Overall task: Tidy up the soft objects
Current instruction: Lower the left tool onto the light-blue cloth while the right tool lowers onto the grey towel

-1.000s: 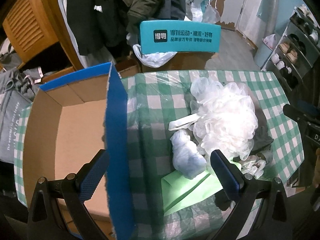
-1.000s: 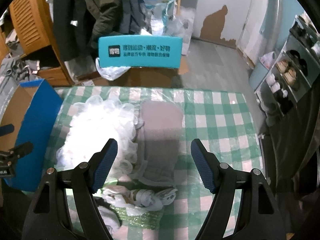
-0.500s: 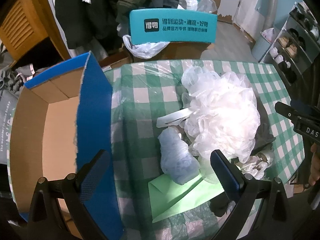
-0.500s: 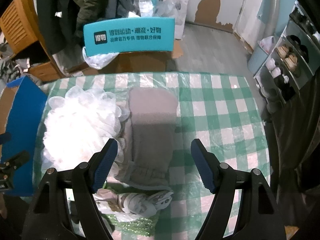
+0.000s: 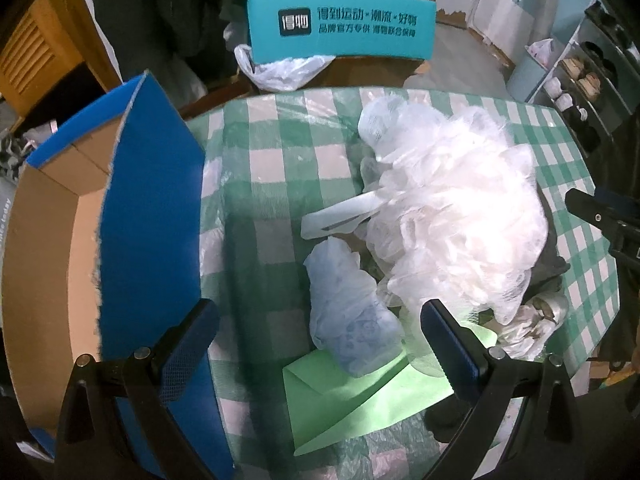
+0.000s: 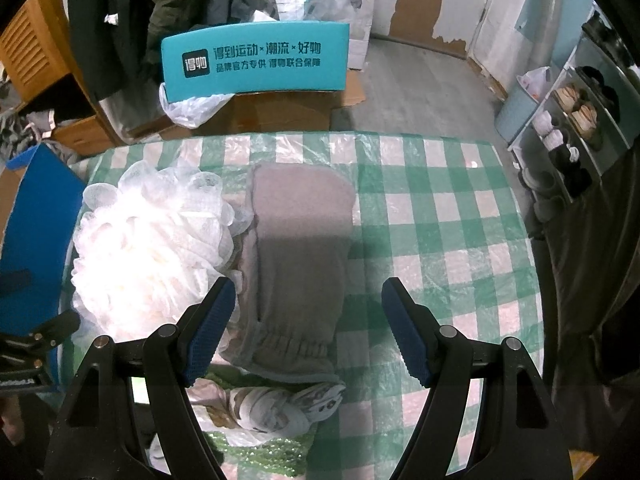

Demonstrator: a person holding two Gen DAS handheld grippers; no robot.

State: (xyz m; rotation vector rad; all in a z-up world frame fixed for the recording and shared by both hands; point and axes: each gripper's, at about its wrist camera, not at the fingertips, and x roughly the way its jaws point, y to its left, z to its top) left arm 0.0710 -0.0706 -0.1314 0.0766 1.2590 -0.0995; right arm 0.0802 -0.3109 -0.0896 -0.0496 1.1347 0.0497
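A big white mesh bath pouf lies on the green checked table; it also shows in the right wrist view. A pale blue bagged bundle lies in front of it on a green envelope. A grey mitten lies beside the pouf. A patterned rolled cloth lies near the front edge. My left gripper is open above the blue bundle. My right gripper is open over the mitten's cuff.
An open cardboard box with blue outer walls stands at the table's left. A teal chair back with white print is behind the table. Shoe shelves stand at the right. Clothes hang at the back left.
Both grippers have moved forward and lower over the table. The left one has shifted right, from beside the box to above the blue bundle. Both stay open.
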